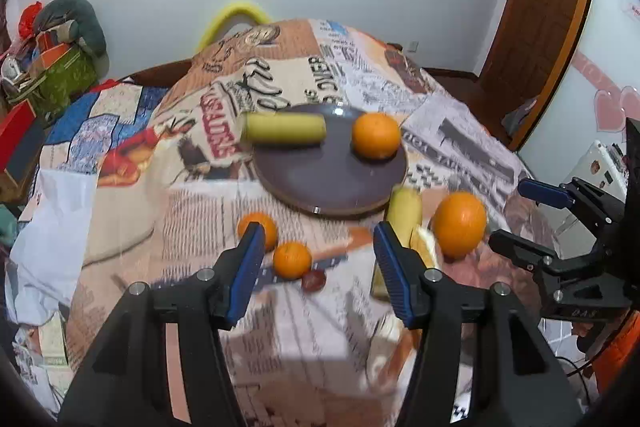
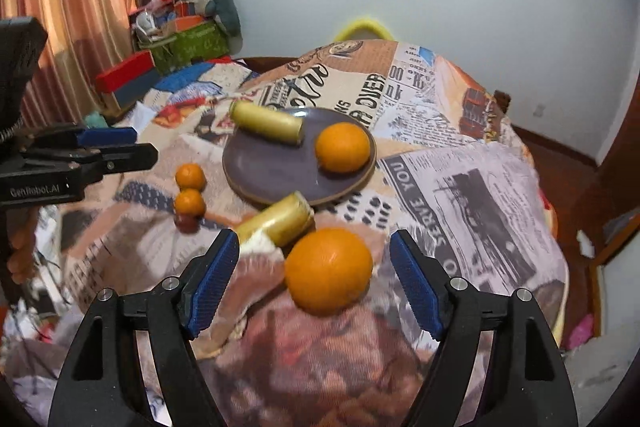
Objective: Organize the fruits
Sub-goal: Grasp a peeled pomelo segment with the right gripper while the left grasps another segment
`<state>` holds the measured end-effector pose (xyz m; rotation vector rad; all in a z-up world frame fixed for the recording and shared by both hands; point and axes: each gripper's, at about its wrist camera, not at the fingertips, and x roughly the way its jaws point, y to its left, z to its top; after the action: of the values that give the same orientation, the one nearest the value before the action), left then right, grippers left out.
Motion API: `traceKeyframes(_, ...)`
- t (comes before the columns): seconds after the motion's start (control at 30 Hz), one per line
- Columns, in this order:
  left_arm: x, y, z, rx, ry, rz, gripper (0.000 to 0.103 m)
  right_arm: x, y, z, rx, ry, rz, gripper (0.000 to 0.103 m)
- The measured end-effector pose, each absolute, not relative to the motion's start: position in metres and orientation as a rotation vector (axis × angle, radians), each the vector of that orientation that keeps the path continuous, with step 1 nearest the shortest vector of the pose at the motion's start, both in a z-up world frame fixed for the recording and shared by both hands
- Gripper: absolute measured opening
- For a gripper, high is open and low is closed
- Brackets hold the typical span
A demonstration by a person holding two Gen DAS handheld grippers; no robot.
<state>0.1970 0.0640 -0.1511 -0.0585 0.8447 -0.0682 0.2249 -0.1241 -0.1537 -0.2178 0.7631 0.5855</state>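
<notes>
Ribbed blue pads line the left gripper, spread wide and empty, near two small tangerines left of the plate. That round, glossy dark plate carries a smooth yellow banana piece and an orange. Right of it, the right gripper gapes, clasping nothing, around a dimpled large orange. Newsprint-patterned cloth covers the table.
</notes>
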Motion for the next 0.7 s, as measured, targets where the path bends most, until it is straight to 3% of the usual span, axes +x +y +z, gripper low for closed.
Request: traceKeyframes(0.7, 0.157, 0.087, -0.198, -0.120, 0.922, -0.018, 0.056, 0.214, -0.085, -0.206, -0.098, 0.922, 0.658, 0.075)
